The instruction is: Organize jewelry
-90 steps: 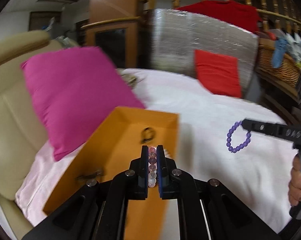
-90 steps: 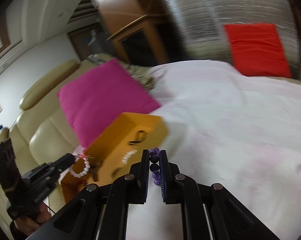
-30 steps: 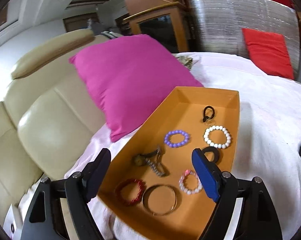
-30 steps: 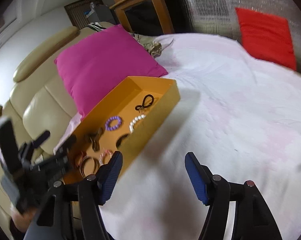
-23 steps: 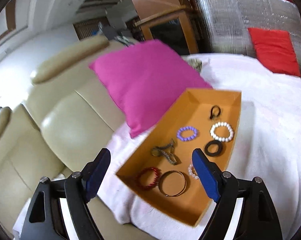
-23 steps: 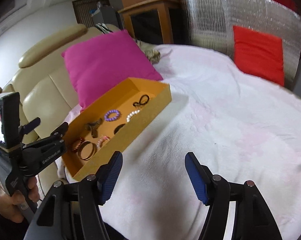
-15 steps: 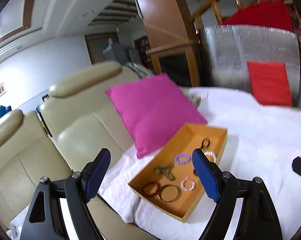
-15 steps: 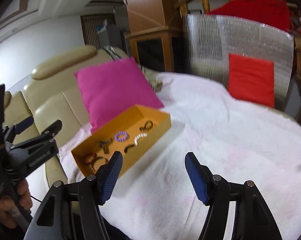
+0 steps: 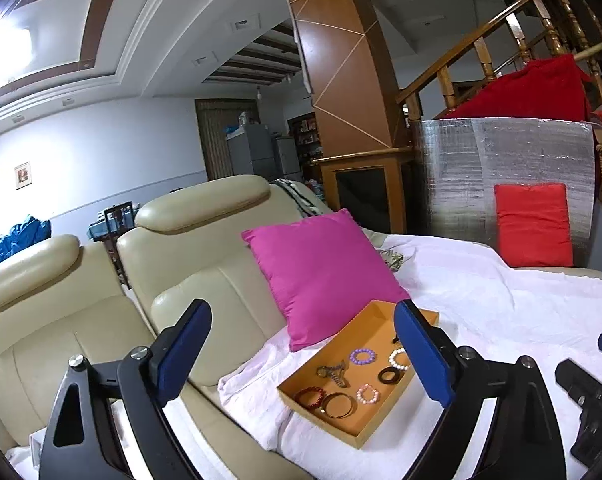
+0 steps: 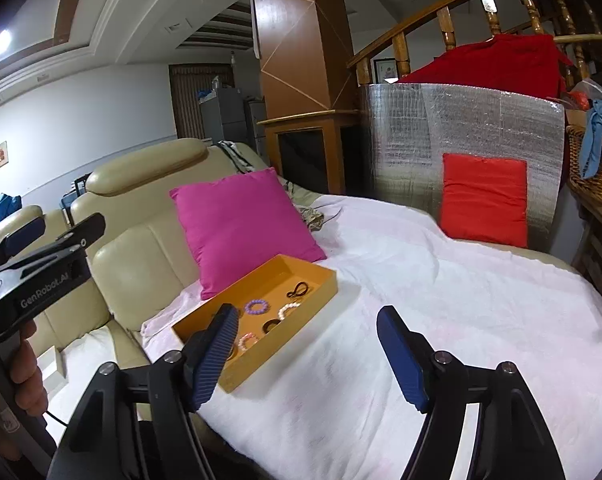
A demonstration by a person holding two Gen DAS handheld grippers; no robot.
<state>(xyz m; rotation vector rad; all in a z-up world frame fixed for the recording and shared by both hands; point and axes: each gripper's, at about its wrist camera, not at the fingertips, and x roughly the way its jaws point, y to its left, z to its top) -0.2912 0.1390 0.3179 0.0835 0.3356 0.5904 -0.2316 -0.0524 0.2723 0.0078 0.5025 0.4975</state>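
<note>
An orange tray lies on the white sheet by the pink pillow. In it are a purple bracelet, a white bead bracelet, a black ring, a pink bracelet, a red bracelet, a metal bangle and a claw clip. My left gripper hovers high and well back from the tray, its jaws opening wide with nothing between them. My right gripper hangs over the sheet just right of the tray, jaws also opening and empty.
A pink pillow leans on the cream sofa behind the tray. A red cushion rests against a silver foil panel at the back. A wicker basket stands at far right. A hand holds the left gripper's handle.
Both grippers, earlier shut on a pink and a purple bracelet, have let go and drawn back and upward. Both bracelets lie in the tray, which looks smaller and farther off.
</note>
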